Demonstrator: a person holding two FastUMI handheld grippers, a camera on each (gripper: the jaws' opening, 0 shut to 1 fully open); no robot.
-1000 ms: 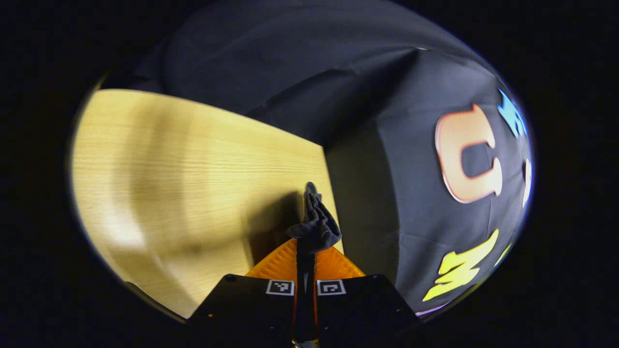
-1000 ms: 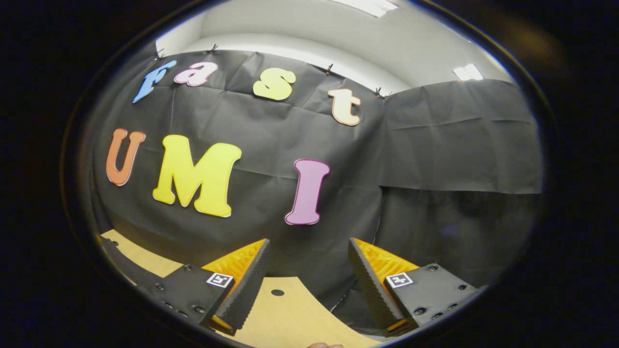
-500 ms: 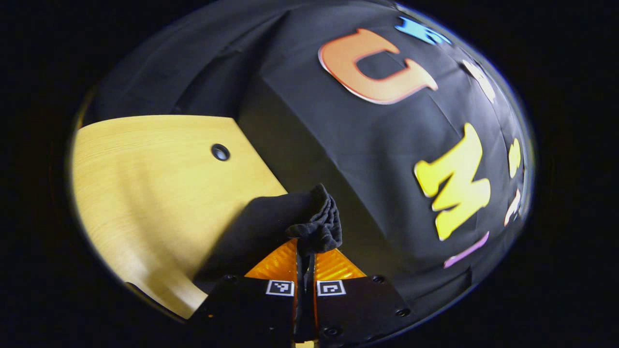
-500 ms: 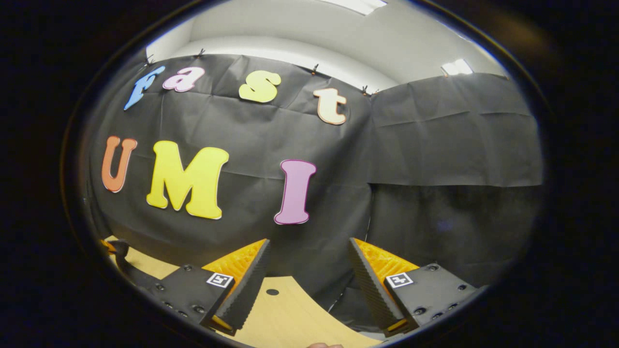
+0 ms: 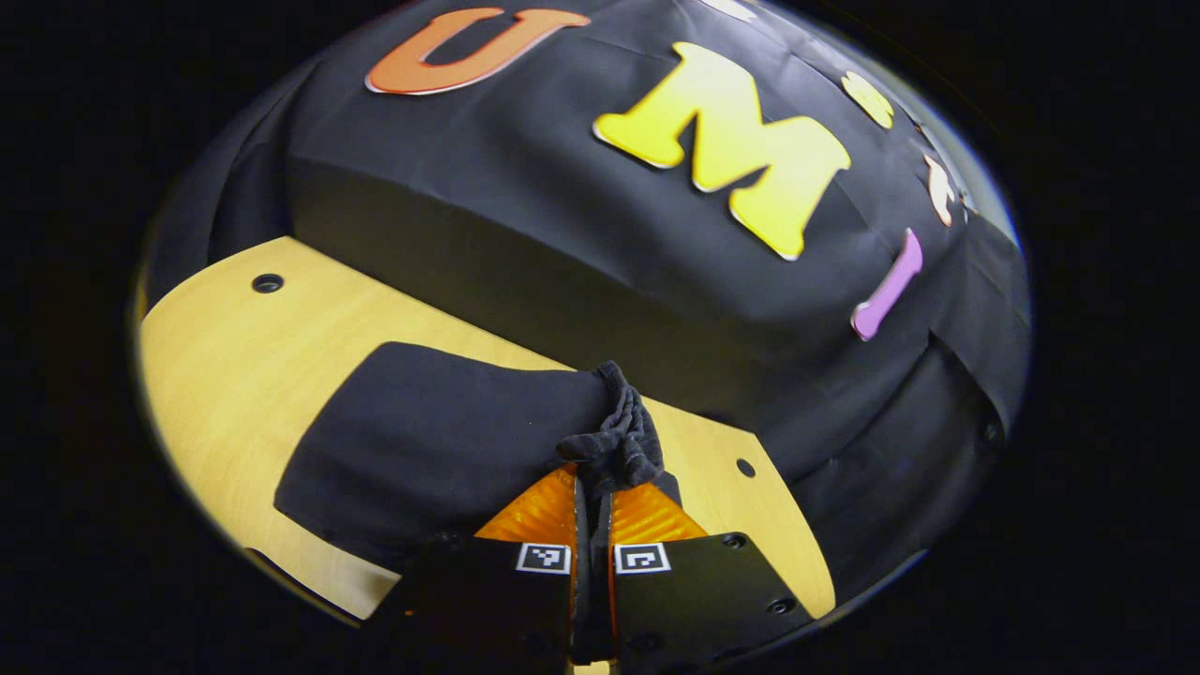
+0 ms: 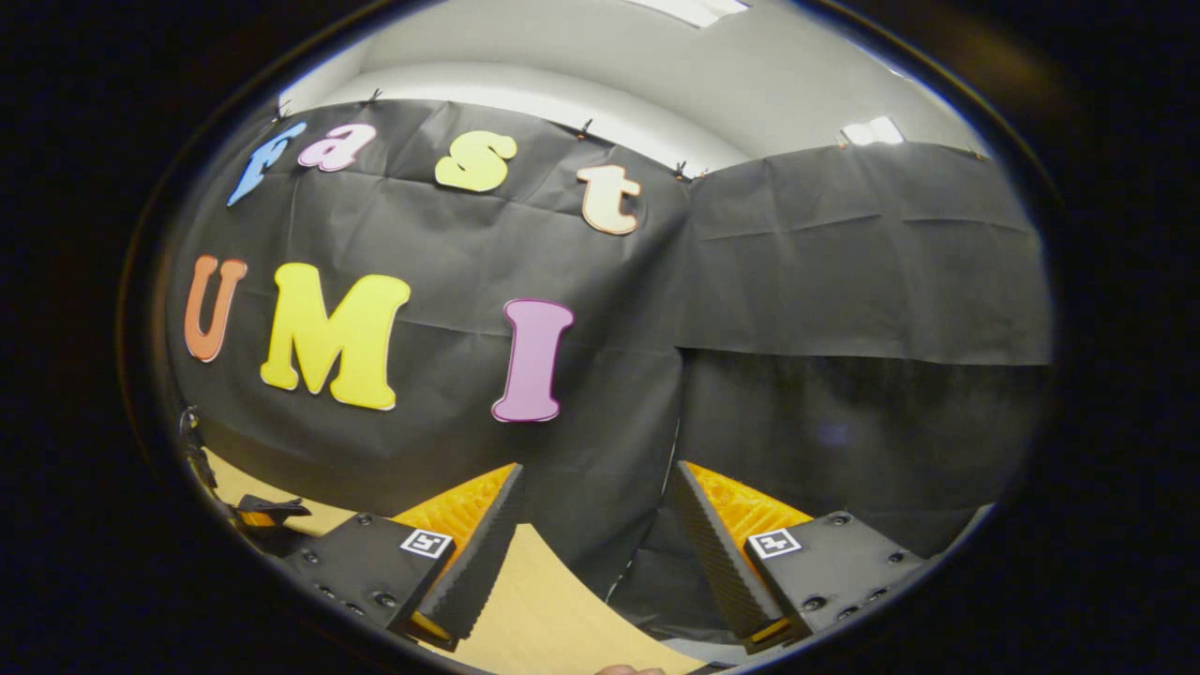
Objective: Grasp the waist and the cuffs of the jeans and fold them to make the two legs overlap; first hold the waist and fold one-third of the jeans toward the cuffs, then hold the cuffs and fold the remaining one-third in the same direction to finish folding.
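Your left claw (image 5: 592, 487) is pinched tight on a bunched bit of the jeans (image 5: 441, 441); the rest lies flat and dark on the table (image 5: 234, 356), just beside the claw. Your right claw (image 6: 591, 525) is wide apart and holds nothing, up over the table edge. The jeans look soft, floppy and a bit heavy, so they will likely sag; grab a thick edge like the waist or cuffs, not the thin middle.

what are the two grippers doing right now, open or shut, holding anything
Left gripper: shut on a bunched edge of the dark folded denim jeans lying on the pale wooden table.
Right gripper: open, holding nothing.
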